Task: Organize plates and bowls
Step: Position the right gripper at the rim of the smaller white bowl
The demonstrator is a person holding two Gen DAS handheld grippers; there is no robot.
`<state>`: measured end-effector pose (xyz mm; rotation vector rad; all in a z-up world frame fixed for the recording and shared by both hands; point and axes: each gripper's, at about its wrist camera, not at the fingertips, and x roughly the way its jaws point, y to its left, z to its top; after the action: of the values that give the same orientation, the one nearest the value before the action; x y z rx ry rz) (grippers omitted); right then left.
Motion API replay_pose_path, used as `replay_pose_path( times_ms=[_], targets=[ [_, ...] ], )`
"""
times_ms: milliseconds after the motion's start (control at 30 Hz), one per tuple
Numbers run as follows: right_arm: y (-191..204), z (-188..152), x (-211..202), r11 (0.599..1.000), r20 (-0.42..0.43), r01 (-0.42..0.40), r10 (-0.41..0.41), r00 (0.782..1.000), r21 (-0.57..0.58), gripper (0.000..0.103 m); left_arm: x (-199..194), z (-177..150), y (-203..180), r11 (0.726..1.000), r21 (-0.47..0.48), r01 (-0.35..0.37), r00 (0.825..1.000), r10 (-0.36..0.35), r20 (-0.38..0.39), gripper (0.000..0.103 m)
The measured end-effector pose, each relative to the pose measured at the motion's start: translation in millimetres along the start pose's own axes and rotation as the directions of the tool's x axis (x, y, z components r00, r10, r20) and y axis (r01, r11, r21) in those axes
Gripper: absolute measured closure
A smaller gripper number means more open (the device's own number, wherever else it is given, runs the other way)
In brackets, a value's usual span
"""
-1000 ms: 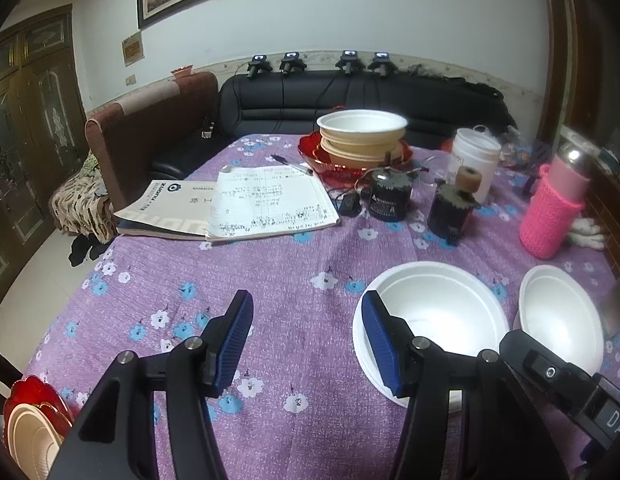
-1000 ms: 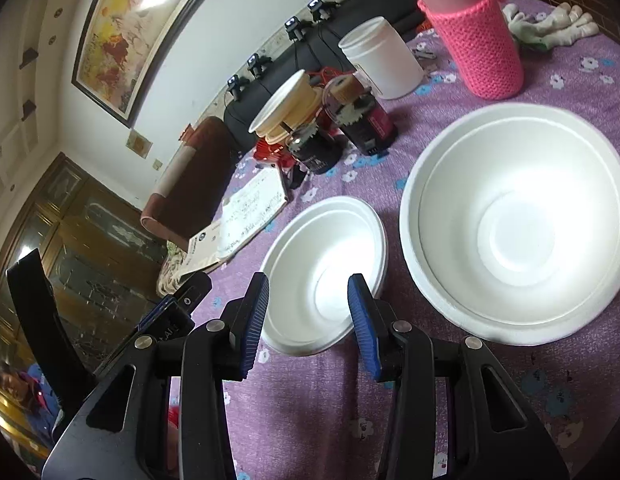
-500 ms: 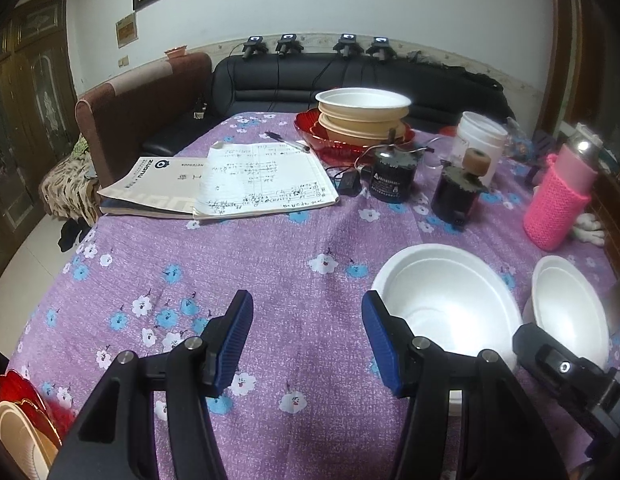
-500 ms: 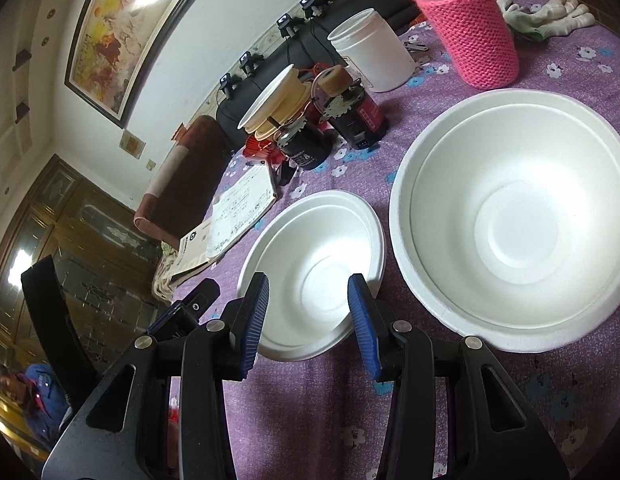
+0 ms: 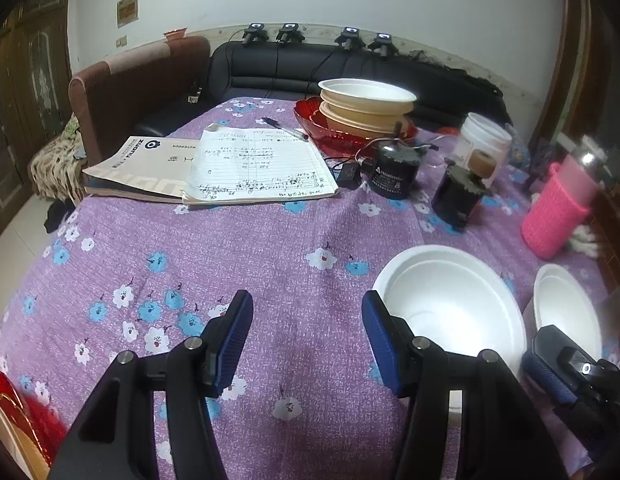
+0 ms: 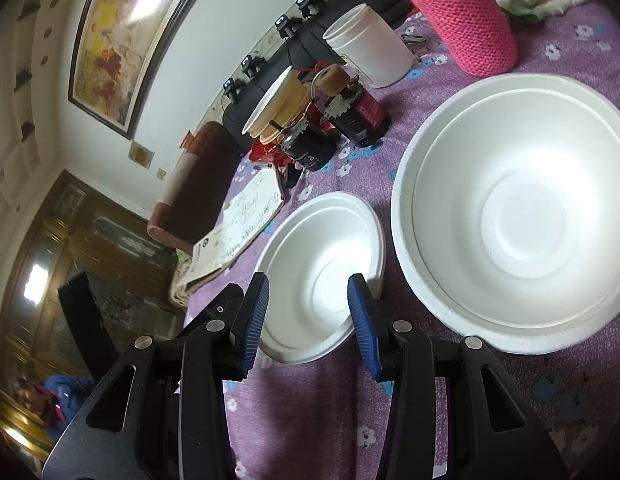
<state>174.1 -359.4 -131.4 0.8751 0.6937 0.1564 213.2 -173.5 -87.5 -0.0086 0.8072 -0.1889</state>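
Two white foam bowls sit side by side on the purple flowered tablecloth. The left one [image 5: 450,308] [image 6: 322,280] lies just right of my open, empty left gripper [image 5: 307,340]. The right one [image 5: 566,304] [image 6: 518,216] sits beside it. My right gripper [image 6: 307,320] is open and empty, its fingertips over the near rim of the left bowl. It shows at the lower right of the left wrist view [image 5: 570,376]. A stack of cream bowls [image 5: 366,104] rests in a red dish [image 5: 334,132] at the far side.
An open notebook [image 5: 253,168] lies at the far left. Two black motors [image 5: 394,172], a white jar [image 5: 484,144] and a pink knitted bottle [image 5: 558,208] stand behind the bowls. A red and cream plate stack [image 5: 13,432] shows at the lower left. A black sofa [image 5: 350,76] stands behind the table.
Both grippers have moved forward over the table. The white bowls look larger and closer in both views. Both grippers stay open and empty.
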Motion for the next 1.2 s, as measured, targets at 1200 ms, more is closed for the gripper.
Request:
replay_pose_path(
  times_ms=[1200],
  targets=[
    [-20.6,1.0,18.3,0.982,0.011,0.185,-0.186,0.983,0.046,0.062,11.2,-9.4,-8.1,0.994,0.073,-0.080,0.994,0.085,-0.070,0.038]
  ],
)
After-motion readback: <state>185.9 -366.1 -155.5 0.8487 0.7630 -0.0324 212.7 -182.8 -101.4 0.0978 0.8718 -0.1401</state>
